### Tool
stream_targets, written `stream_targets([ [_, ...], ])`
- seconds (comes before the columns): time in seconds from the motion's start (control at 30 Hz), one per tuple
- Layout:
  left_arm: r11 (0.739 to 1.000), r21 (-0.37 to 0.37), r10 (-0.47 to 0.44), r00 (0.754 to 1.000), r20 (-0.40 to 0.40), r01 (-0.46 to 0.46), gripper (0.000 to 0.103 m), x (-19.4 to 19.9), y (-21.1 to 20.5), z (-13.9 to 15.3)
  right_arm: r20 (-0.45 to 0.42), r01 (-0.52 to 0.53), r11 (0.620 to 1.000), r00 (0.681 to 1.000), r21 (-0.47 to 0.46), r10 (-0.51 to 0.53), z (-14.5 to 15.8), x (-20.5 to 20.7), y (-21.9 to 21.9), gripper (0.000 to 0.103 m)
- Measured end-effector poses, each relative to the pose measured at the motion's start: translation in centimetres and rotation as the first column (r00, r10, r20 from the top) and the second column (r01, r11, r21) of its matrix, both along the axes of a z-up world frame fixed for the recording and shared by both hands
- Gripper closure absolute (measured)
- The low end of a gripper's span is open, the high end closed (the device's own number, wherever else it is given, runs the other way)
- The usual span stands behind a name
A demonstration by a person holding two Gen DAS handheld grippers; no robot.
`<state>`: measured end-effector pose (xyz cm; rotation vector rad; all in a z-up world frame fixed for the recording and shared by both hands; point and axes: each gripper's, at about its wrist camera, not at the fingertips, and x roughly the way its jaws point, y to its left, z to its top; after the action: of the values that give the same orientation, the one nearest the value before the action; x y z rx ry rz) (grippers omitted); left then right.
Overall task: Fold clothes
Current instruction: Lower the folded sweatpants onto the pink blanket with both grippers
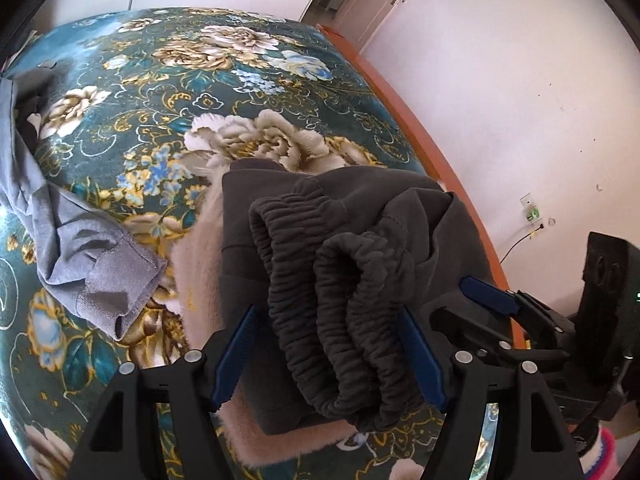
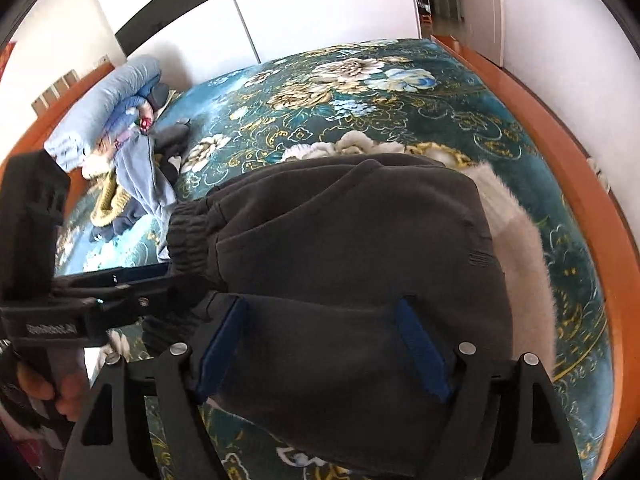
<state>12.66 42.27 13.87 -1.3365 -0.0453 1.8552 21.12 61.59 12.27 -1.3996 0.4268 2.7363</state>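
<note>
Folded dark grey sweatpants (image 1: 320, 220) lie on a folded fluffy pale pink garment (image 1: 200, 256) on the floral bed. My left gripper (image 1: 328, 320) is open, its blue pads either side of the bunched elastic waistband (image 1: 340, 312). My right gripper (image 2: 320, 316) is open over the folded pants (image 2: 340, 232), and the cloth bulges between its blue pads. The right gripper also shows at the right of the left wrist view (image 1: 492, 294). The left gripper shows at the left of the right wrist view (image 2: 120, 276). The pink garment (image 2: 516, 236) sticks out on the right.
The bed has a teal floral cover (image 1: 180, 92) and an orange wooden frame (image 2: 568, 168). A grey-lilac garment (image 1: 80, 248) lies at the left. A heap of clothes and blue bedding (image 2: 120, 136) sits at the bed's head. A white wall with a socket (image 1: 530, 206) is at the right.
</note>
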Motion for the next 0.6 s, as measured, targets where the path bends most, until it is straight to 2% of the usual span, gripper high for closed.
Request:
stream_targets([
  [0.23,0.997,0.066,0.029,1.0,0.01,-0.03,0.025,0.7,-3.8,1.0,-0.075,0.095,0.994,0.992,-0.047,-0.099,1.4,2.2,-0.3,0.023],
  [0.33,0.995,0.074,0.064,0.998,0.025,-0.066,0.017,1.4,-5.6,0.4,-0.094,0.109,0.994,0.989,-0.022,-0.111,1.8,3.4,-1.7,0.023],
  [0.4,0.996,0.048,0.079,0.997,0.002,-0.079,0.007,2.1,-6.4,-0.1,-0.1,0.112,0.994,0.989,-0.011,-0.112,1.9,4.2,-2.8,0.023],
  [0.47,0.996,0.025,0.088,0.996,-0.021,-0.087,0.004,2.6,-6.9,-0.5,-0.104,0.109,0.994,0.989,-0.006,-0.109,1.9,5.0,-3.8,0.019],
  [0.6,0.994,0.033,0.105,0.993,-0.052,-0.104,0.0,3.5,-8.1,-0.7,-0.089,0.111,0.994,0.99,-0.012,-0.111,1.1,6.1,-5.5,0.014],
])
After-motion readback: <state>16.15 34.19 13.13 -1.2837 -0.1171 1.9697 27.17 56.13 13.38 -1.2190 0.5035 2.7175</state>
